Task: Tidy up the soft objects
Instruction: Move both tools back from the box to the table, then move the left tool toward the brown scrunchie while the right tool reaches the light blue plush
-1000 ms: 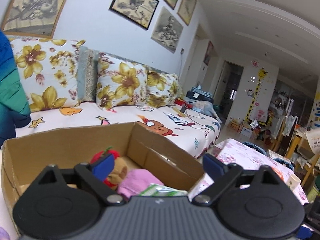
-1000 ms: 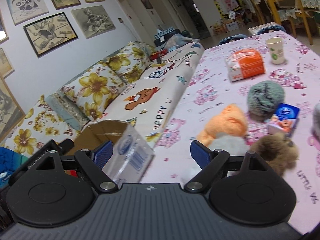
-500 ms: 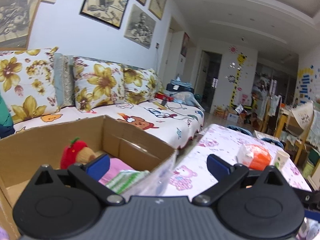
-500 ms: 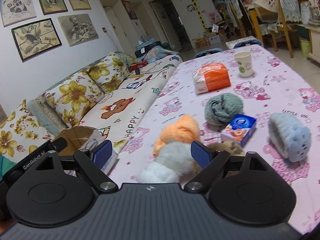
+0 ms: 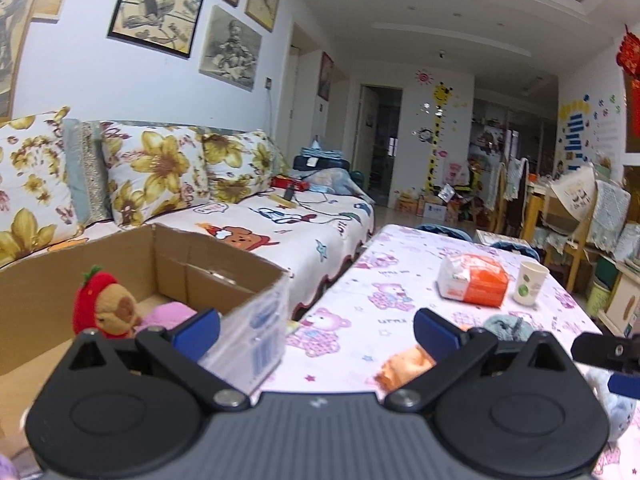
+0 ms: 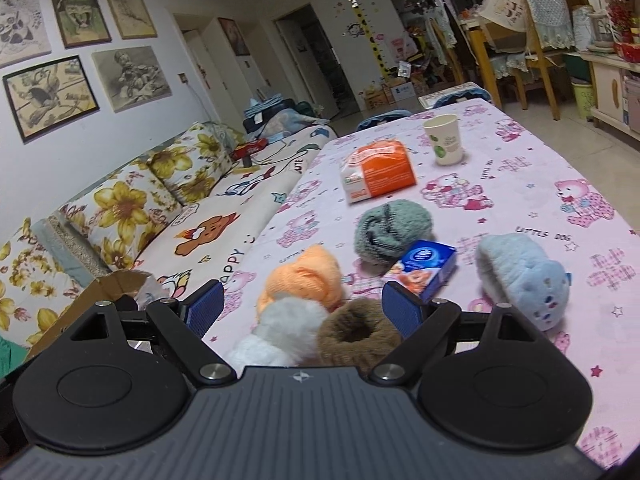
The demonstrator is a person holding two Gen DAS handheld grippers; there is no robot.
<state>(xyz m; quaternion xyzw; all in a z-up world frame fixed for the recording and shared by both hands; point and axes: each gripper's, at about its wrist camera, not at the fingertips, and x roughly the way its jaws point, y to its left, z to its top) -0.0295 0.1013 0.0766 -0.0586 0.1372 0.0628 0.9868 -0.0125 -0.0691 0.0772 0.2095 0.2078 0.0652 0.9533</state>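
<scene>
Both grippers stood spread and empty: the left gripper beside the brown cardboard box, the right gripper over fluffy white and brown plush toys.

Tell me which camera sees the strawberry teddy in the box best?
The left wrist view. There the strawberry teddy sits in plain sight inside the cardboard box, beside something pink, just past the open left gripper. The right wrist view catches only a corner of the box at its left edge; the teddy is hidden there.
</scene>
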